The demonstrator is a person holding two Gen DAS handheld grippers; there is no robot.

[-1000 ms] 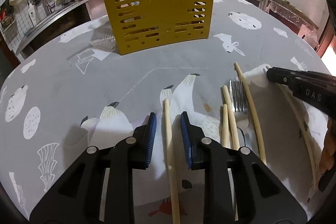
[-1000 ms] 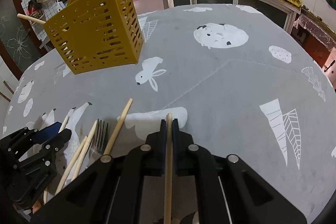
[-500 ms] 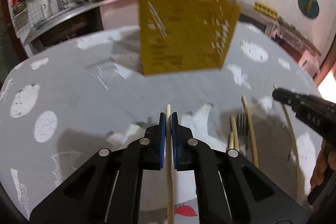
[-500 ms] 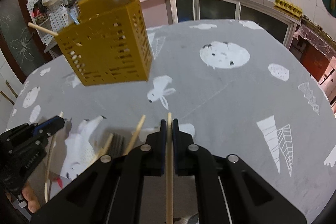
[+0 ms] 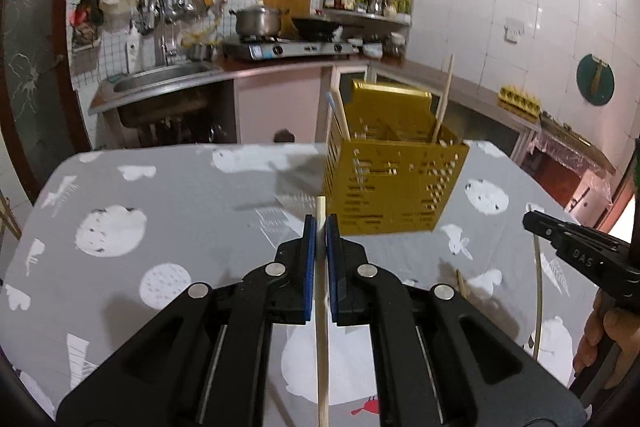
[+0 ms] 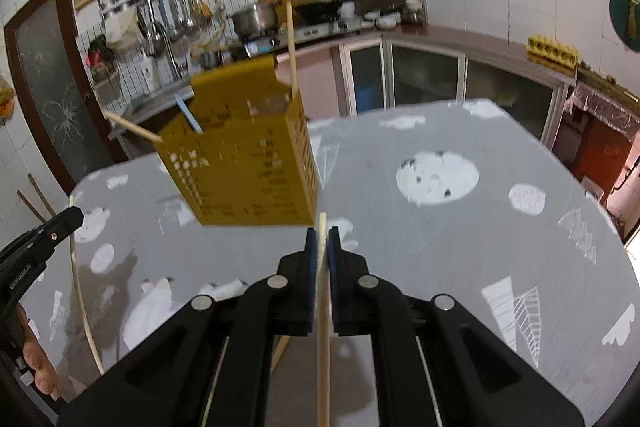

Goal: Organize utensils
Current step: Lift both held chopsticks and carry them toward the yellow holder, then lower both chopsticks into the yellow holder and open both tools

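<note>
- The left gripper [image 5: 320,223] is raised above the grey patterned tablecloth [image 5: 168,195], pointing toward 12 o'clock; its blue-padded fingers [image 5: 307,247] are pinched narrow on a pale wooden chopstick [image 5: 321,307] that runs straight back along the gripper and out of view at 6 o'clock.
- The right gripper [image 6: 321,227] is held the same way — lifted, level, fingers clamped tight on a second pale wooden chopstick [image 6: 322,327], its tip just past the pads.
- The yellow perforated plastic utensil basket [image 5: 390,183] stands on the table at about 1 o'clock from the left gripper and 11 o'clock from the right; it already holds upright chopsticks [image 5: 442,99] and a blue-handled item I cannot identify.
- Each gripper shows in the other's view only as a black tip at the edge, with a chopstick hanging below it.
- A loose chopstick end [image 5: 462,281] pokes out beside the left gripper's body — the rest is hidden. The basket is motion-blurred in both views.
</note>
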